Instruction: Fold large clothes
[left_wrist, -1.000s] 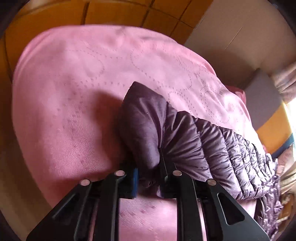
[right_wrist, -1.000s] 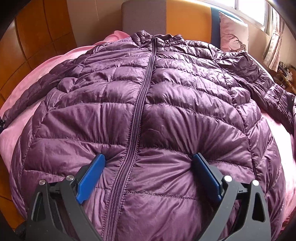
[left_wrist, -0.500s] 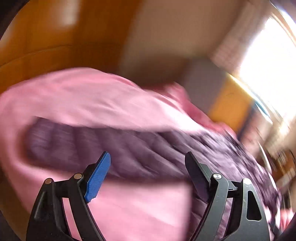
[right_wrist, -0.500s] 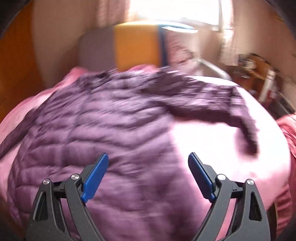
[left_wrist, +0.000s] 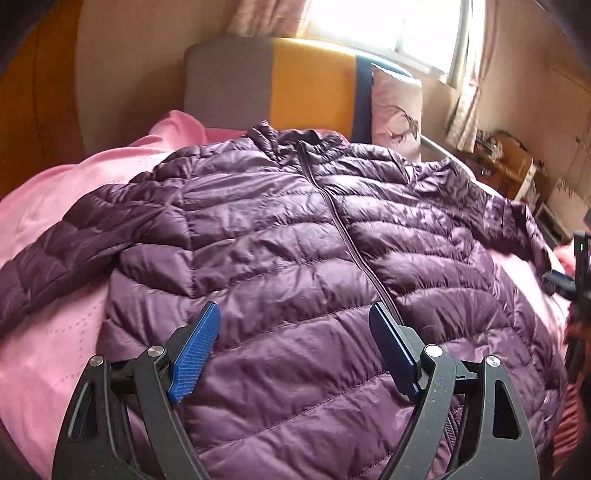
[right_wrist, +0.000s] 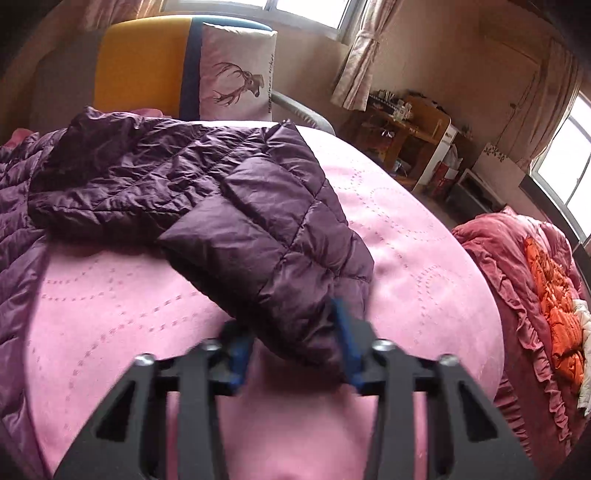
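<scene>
Purple puffer jacket (left_wrist: 280, 236) spread flat on pink bedspread (right_wrist: 424, 258).
Left gripper (left_wrist: 295, 350) released above jacket hem; right gripper (right_wrist: 295, 343) closing around sleeve cuff (right_wrist: 306, 317) at 6 o'clock.

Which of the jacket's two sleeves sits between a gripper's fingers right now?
The sleeve on the window side: the right gripper is closing around its cuff. The other sleeve lies free on the pink bedspread.

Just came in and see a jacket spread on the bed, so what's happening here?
A person with a handheld gripper in each hand is folding a purple puffer jacket laid front-up, zipped, on a pink bedspread. The right gripper is at the end of one sleeve, its jaws closing on the cuff. The left gripper hovers open over the jacket's lower front, gripping nothing.
</scene>
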